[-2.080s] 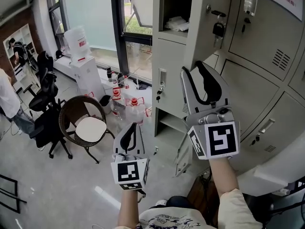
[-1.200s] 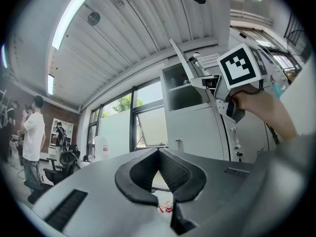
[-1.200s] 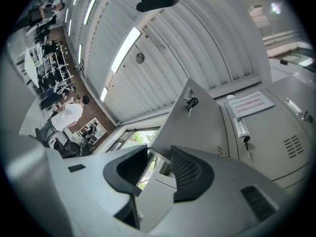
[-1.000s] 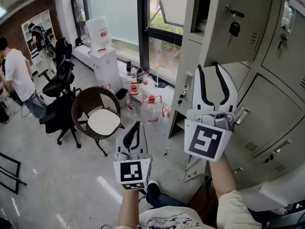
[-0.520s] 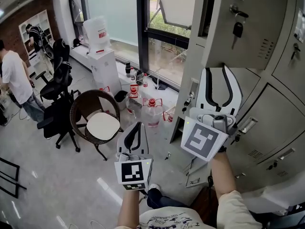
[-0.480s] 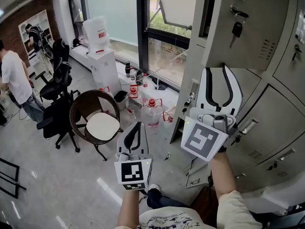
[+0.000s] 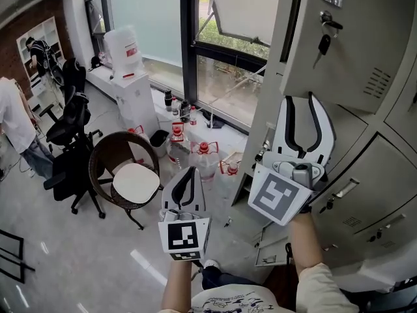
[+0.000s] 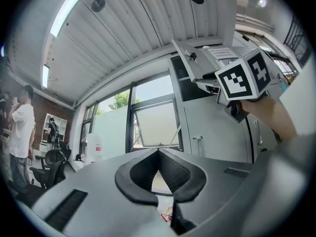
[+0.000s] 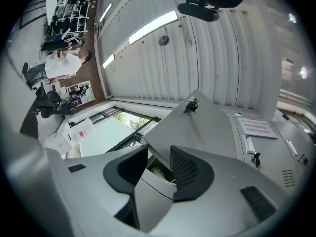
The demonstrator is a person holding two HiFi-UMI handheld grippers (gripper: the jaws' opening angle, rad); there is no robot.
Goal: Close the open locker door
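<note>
Head view puts the open locker door (image 7: 355,51) at far right, swung out beyond the right gripper (image 7: 301,106), whose jaws are spread and empty, perhaps just short of it. Probably stiff, light sheet metal: push its flat face near the key (image 7: 324,44). The left gripper (image 7: 188,175) has its jaws pressed together. A glossy floor (image 7: 71,253) and a chair (image 7: 135,181) lie left.

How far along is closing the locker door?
Nothing looks done: the locker door stands ajar, its key dangling. In hand: the right claw, open and empty, is raised just below the door. Left: push it shut. The left claw hangs shut.
</note>
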